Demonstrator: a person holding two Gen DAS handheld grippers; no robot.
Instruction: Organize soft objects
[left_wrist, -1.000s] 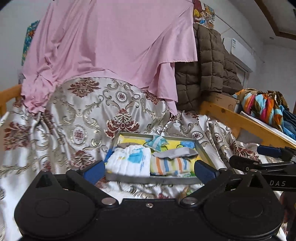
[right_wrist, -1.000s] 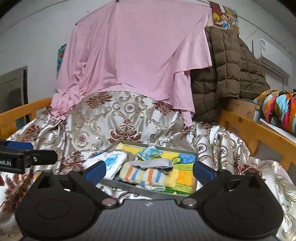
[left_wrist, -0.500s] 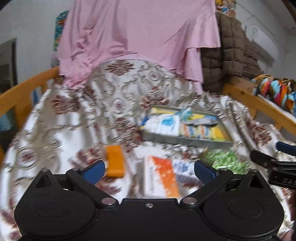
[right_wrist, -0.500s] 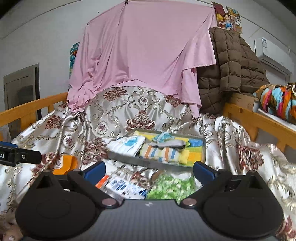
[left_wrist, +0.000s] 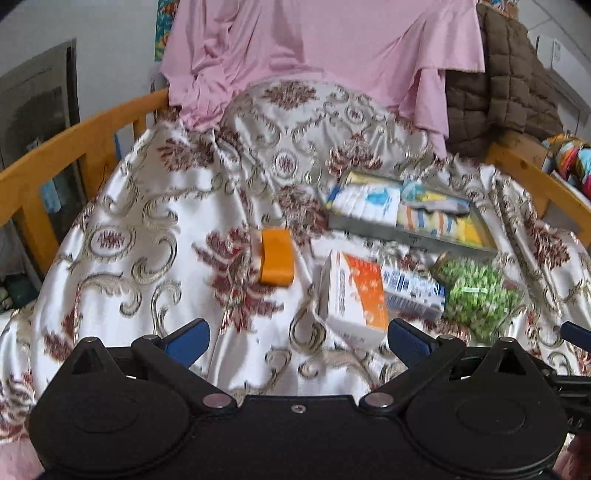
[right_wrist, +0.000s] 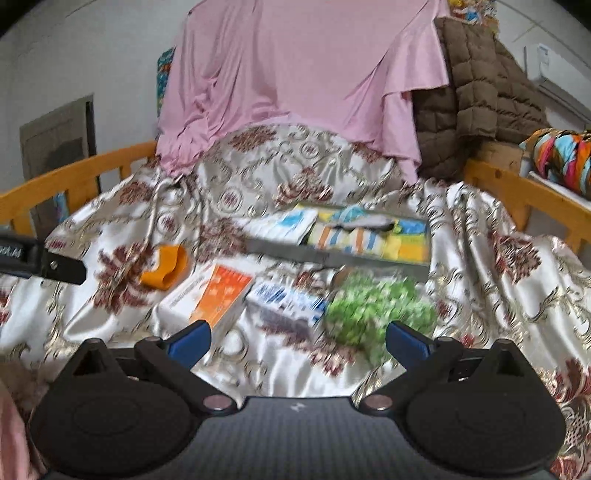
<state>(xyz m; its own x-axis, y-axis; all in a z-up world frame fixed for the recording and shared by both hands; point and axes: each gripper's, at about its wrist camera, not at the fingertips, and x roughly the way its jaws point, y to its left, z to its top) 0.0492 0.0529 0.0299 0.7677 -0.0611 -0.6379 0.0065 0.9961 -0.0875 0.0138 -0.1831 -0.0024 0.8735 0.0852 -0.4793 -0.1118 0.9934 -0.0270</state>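
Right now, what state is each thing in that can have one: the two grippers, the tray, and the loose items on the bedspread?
left gripper: open, holding nothing.
right gripper: open, holding nothing.
grey tray: filled with folded cloths, resting on the bedspread.
white and blue cloth: folded, in the tray.
striped cloth: folded, in the tray.
orange and white box: closed, lying flat.
blue and white box: lying flat.
green bundle: loose, outside the tray.

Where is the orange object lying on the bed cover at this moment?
In both wrist views the orange object lies on the patterned bed cover, left of the orange-and-white box and nearer than the grey tray. No tongs touch it.
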